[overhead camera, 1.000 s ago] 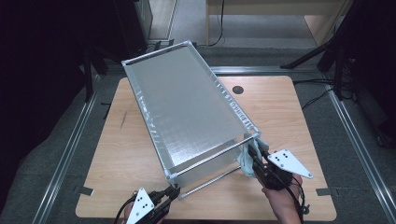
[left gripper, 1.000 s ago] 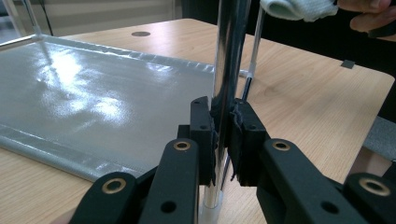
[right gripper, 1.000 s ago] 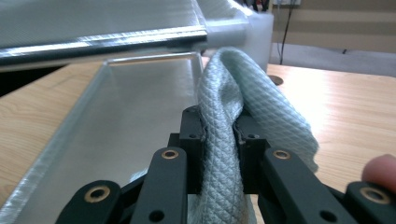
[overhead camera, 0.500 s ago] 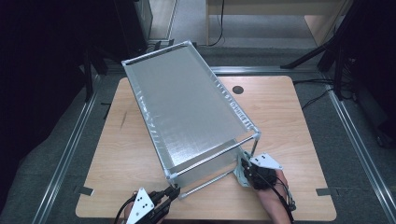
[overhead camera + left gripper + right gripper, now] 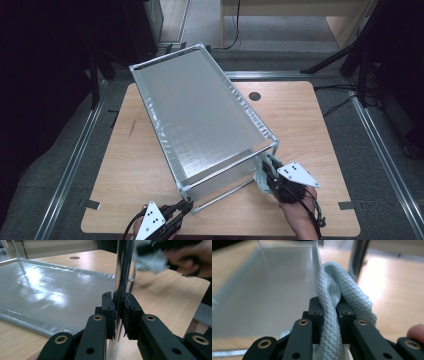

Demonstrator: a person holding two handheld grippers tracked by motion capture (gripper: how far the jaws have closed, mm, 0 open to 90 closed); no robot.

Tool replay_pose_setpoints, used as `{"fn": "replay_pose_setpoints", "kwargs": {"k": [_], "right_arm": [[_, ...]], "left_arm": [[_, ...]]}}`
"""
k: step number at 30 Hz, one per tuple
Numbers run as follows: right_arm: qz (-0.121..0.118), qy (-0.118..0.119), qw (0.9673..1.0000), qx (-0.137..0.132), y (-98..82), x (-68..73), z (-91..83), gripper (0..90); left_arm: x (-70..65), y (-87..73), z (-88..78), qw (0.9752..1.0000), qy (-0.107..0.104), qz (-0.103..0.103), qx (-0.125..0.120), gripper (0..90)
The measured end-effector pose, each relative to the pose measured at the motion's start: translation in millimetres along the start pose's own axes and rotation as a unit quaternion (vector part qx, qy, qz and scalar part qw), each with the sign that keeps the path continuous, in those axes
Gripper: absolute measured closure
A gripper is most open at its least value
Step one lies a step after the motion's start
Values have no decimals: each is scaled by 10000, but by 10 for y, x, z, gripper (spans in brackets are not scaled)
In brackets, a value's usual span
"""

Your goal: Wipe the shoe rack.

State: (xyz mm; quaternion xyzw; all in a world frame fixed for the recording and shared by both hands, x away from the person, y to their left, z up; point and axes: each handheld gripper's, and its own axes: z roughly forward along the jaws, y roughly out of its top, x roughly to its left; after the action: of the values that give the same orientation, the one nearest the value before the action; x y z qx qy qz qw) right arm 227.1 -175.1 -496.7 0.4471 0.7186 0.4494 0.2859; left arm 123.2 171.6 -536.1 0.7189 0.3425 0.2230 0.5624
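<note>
A long box-shaped rack [image 5: 200,115] of chrome tubes with silver-grey fabric panels lies slantwise on the wooden table [image 5: 310,115]. At the near left corner my left gripper [image 5: 186,206] [image 5: 119,312] is shut on an upright chrome post [image 5: 122,272] of the frame. My right gripper [image 5: 264,175] [image 5: 329,311] is shut on a folded pale blue-grey cloth [image 5: 337,292] [image 5: 261,172], held against the rack's near right corner post [image 5: 359,257]. In the left gripper view the right hand and the cloth [image 5: 150,261] show blurred beyond the post.
The table has a round cable hole [image 5: 255,96] at the back right. Metal floor rails [image 5: 70,165] run along both sides of the table. A wooden desk [image 5: 300,10] and dark stands sit behind. Bare tabletop lies to the rack's left and right.
My right gripper with the cloth has come down along the rack's near right corner post and the hand has turned. The left gripper and the rack have kept still.
</note>
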Motion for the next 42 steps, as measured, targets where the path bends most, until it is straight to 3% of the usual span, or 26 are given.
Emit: {"fn": "replay_pose_setpoints", "kwargs": {"k": [5, 7, 10, 14, 19, 25, 28, 31, 34, 38, 40, 42], "right_arm": [[-33, -67, 9972, 741, -243, 30, 282, 779], [-37, -47, 9958, 909, -307, 53, 341, 778], [-160, -74, 9949, 989, -349, 130, 378, 778], [-248, 107, 9947, 988, -359, 289, 382, 779], [-488, 565, 9922, 1000, -377, 661, 385, 779], [-632, 1372, 9835, 997, -415, 1228, 360, 778], [-779, 1504, 9808, 967, -423, 1362, 348, 774], [-787, 1487, 9807, 993, -412, 1287, 359, 760], [-748, 1194, 9848, 1013, -393, 1109, 375, 762], [-573, 584, 9915, 1013, -373, 714, 399, 762], [-316, 169, 9942, 1018, -360, 457, 413, 756], [-62, -77, 9947, 1020, -349, 299, 426, 754]], "left_arm": [[6, -3, -3, 10000, -18, 7, -1, 818], [6, -3, -3, 10000, -19, 6, -3, 818], [4, -2, -1, 10000, -15, 2, -1, 818], [-1, 0, 0, 10000, 1, -20, 7, 818], [-1, -2, 4, 10000, 2, -13, -6, 819], [-9, -3, 11, 10000, -6, -6, -11, 819], [-9, -3, 8, 10000, -3, 7, -2, 819], [-12, -3, 10, 10000, -4, 14, -4, 819], [-7, -3, 9, 10000, -12, 24, 1, 819], [-8, -1, 9, 10000, -16, 24, 7, 819], [-11, 0, 10, 10000, 1, 43, 10, 819], [-13, 2, 10, 10000, 6, 41, 21, 820]]}}
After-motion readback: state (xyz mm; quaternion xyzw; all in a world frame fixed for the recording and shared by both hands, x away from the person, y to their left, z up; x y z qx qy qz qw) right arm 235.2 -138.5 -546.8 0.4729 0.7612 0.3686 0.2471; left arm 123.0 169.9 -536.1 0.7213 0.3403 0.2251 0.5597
